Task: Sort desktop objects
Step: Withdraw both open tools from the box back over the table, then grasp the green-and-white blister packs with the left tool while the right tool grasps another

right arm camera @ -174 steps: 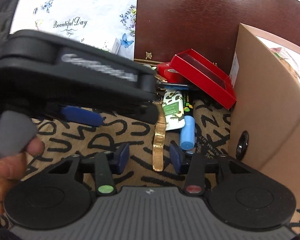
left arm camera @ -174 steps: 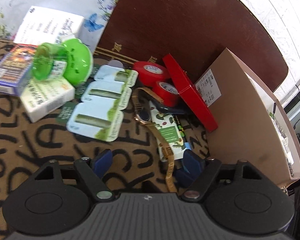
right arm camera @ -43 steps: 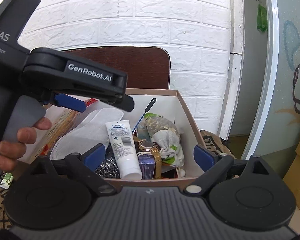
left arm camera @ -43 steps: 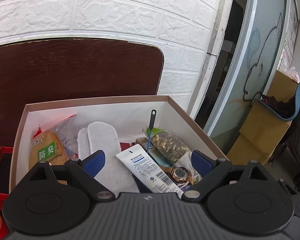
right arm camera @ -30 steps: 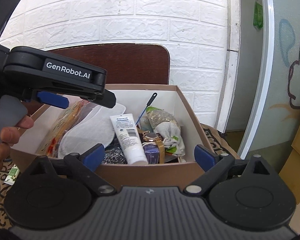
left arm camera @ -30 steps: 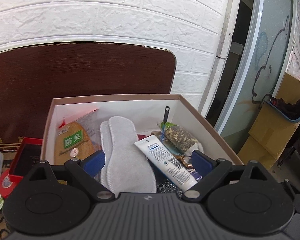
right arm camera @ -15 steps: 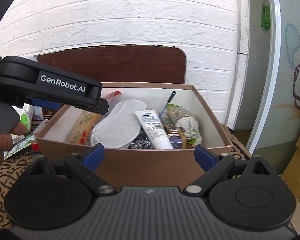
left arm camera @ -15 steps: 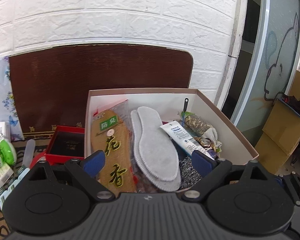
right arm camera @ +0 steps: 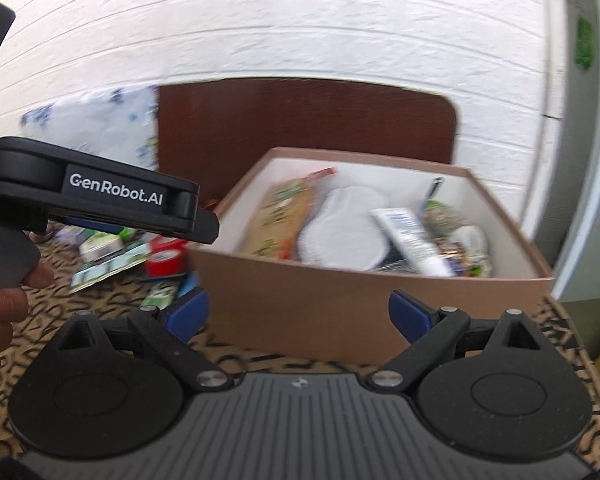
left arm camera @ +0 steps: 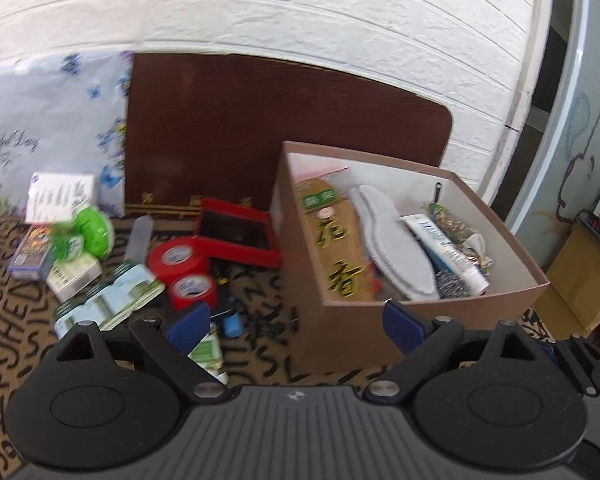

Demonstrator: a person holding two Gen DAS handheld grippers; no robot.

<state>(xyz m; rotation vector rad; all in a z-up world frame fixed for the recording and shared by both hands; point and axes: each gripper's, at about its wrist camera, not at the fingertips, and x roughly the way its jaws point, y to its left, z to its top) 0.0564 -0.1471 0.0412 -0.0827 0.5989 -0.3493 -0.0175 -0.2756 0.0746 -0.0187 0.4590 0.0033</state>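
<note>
Gaping wide and empty, the left gripper and right gripper hover before a matte cardboard box at the desk's right edge; glossy red tape rolls lie left. "GenRobot.AI" marks the left tool.

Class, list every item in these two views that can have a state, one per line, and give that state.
Left claw: open, holding nothing.
Right claw: open, holding nothing.
Cardboard box: open-topped, upright, with items inside.
Red case: open, empty, tilted, outside the box.
Large red tape roll: lying flat on the mat.
White tube: lying in the box, cap state unclear.
</note>
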